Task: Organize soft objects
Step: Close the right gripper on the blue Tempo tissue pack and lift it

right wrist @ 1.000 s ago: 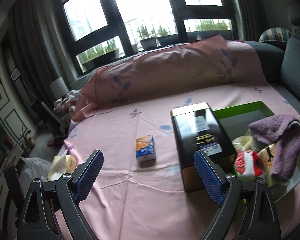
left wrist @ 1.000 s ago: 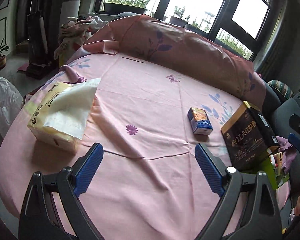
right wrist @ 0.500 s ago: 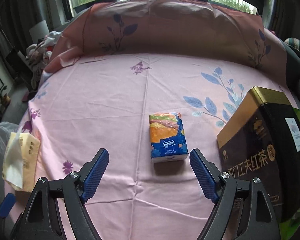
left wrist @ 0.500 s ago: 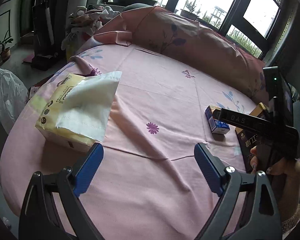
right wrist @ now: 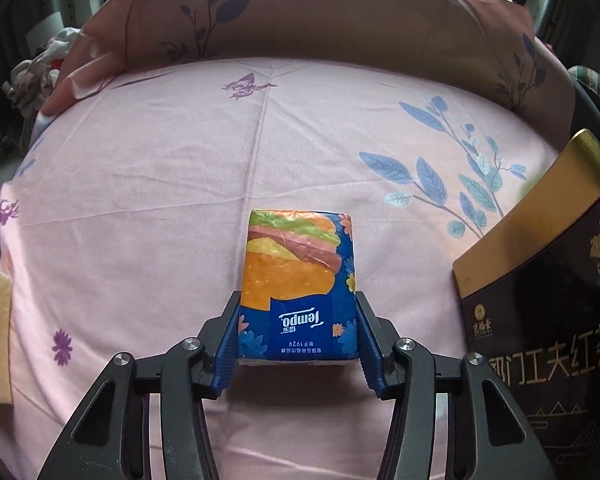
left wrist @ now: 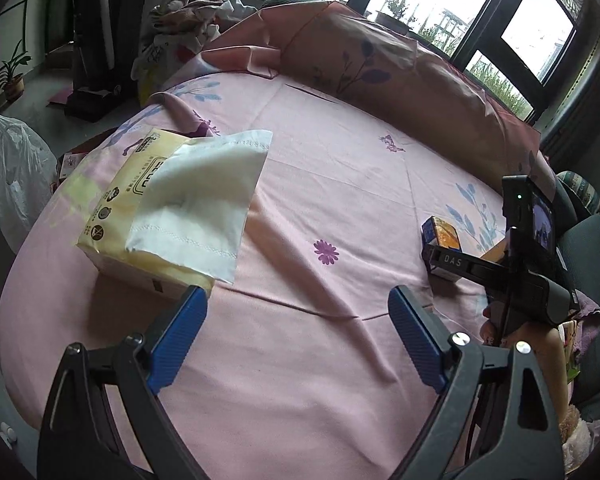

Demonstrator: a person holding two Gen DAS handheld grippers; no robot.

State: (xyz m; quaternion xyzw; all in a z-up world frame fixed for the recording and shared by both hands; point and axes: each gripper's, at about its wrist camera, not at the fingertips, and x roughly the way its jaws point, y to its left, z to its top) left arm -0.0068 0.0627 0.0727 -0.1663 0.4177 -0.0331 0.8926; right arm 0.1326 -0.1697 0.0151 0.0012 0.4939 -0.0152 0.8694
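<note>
A small blue and orange Tempo tissue pack (right wrist: 298,284) lies on the pink cloth. My right gripper (right wrist: 298,336) is shut on its near end, both blue pads against its sides. The pack also shows in the left wrist view (left wrist: 442,236), partly behind the right gripper's body (left wrist: 512,272). A yellow tissue pack (left wrist: 140,216) with a white tissue (left wrist: 204,204) pulled out lies at the left. My left gripper (left wrist: 296,340) is open and empty, hovering above the cloth to the right of the yellow pack.
A tall black and gold tea box (right wrist: 548,300) stands close right of the Tempo pack. A pink pillow (right wrist: 320,8) runs along the far side. A white plastic bag (left wrist: 12,176) and clothes pile (left wrist: 188,8) sit beyond the left edge.
My right gripper moved forward and down and closed on the Tempo pack. My left gripper drifted closer to the yellow tissue pack and stayed open.
</note>
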